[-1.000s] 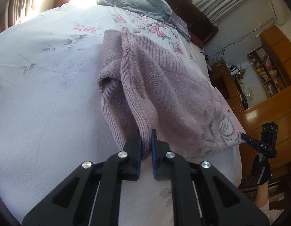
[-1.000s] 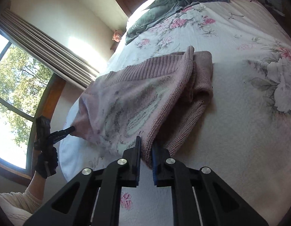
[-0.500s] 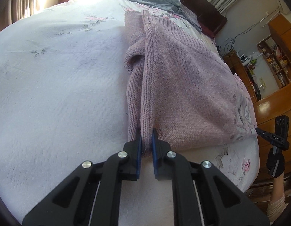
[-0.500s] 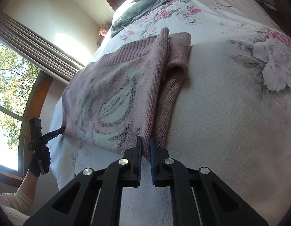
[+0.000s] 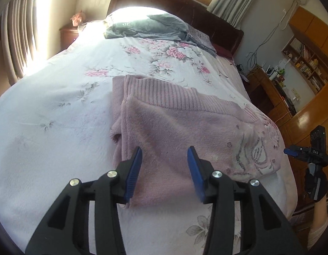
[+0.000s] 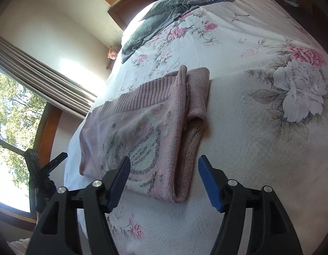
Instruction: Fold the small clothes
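One wide bed with a white quilted cover printed in pink flowers [image 5: 64, 114] carries the work, and on it, near its foot edge, lies the pale mauve knitted sweater with a grey-and-white motif [image 5: 181, 131], doubled over with a sleeve tucked under one side, so the folding looks mostly done and perhaps one more fold or some smoothing is left. The left gripper [image 5: 165, 165] and the right gripper [image 6: 163, 179] each hover over its near edge, jaws spread wide and holding nothing.
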The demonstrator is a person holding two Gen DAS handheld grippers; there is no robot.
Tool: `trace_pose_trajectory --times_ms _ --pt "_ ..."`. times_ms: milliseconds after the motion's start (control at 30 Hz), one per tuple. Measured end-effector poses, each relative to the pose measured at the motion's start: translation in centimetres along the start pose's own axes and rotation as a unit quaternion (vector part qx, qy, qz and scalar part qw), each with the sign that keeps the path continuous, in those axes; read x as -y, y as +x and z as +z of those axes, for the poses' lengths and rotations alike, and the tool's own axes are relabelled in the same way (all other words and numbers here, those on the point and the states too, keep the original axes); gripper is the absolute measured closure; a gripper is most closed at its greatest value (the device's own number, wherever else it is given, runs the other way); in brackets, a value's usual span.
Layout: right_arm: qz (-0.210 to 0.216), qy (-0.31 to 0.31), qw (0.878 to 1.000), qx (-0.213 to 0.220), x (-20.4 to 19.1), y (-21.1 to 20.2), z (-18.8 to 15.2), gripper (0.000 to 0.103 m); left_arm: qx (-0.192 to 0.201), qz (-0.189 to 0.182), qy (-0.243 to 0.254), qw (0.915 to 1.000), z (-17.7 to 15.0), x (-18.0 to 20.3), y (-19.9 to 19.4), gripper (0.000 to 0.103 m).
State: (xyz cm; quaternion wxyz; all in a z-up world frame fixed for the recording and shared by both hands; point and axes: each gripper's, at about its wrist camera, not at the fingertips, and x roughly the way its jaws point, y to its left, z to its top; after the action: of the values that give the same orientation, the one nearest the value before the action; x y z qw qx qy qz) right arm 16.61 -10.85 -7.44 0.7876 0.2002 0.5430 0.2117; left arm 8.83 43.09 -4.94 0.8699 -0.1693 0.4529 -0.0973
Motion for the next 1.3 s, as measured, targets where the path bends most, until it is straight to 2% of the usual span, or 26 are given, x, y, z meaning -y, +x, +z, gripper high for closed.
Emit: trace_pose_trajectory --times_ms 100,200,300,567,733,833,900,1000,1100,1300 --pt "-0.001 0.021 0.999 -0.023 0.8 1.4 1.8 0.033 -0.009 -0.012 0.025 0.9996 1.4 3.2 2.3 0.057" --pt "0.001 0.046 0.998 -0.051 1.9 3.5 2.6 0.033 -0.035 -0.03 0.028 0.9985 2.1 5.2 5.8 0.057" --pt "0.0 0.066 0.996 -0.067 2.8 5.1 2.9 0.033 -0.053 -0.017 0.034 0.9979 2.1 6.4 8.8 0.057" --pt "0.043 0.107 0.99 -0.076 5.1 7.3 3.2 0.032 -0.102 -0.013 -0.007 0.9946 0.9 4.6 13.3 0.057" --pt "0.09 0.139 0.984 -0.067 6.4 8.6 3.6 0.033 -0.106 -0.027 -0.021 0.9938 0.0 3.3 13.7 0.057" --pt "0.1 0.148 0.982 -0.062 6.7 9.3 4.1 0.04 -0.108 -0.029 -0.02 0.9935 -0.2 3.1 13.7 0.057" --pt "0.096 0.149 0.982 -0.061 6.6 9.8 4.3 0.055 -0.109 -0.03 -0.02 0.9934 -0.3 3.0 13.7 0.057" --pt "0.101 0.15 0.982 -0.054 6.8 10.1 4.0 0.067 -0.11 -0.033 -0.022 0.9932 -0.3 2.9 13.6 0.057" --pt "0.105 0.149 0.982 -0.046 7.2 10.1 3.8 0.072 -0.111 -0.035 -0.024 0.9929 -0.4 2.7 13.7 0.057" --pt "0.099 0.149 0.983 -0.042 7.3 9.9 3.4 0.073 -0.111 -0.036 -0.024 0.9929 -0.2 2.5 13.9 0.057"
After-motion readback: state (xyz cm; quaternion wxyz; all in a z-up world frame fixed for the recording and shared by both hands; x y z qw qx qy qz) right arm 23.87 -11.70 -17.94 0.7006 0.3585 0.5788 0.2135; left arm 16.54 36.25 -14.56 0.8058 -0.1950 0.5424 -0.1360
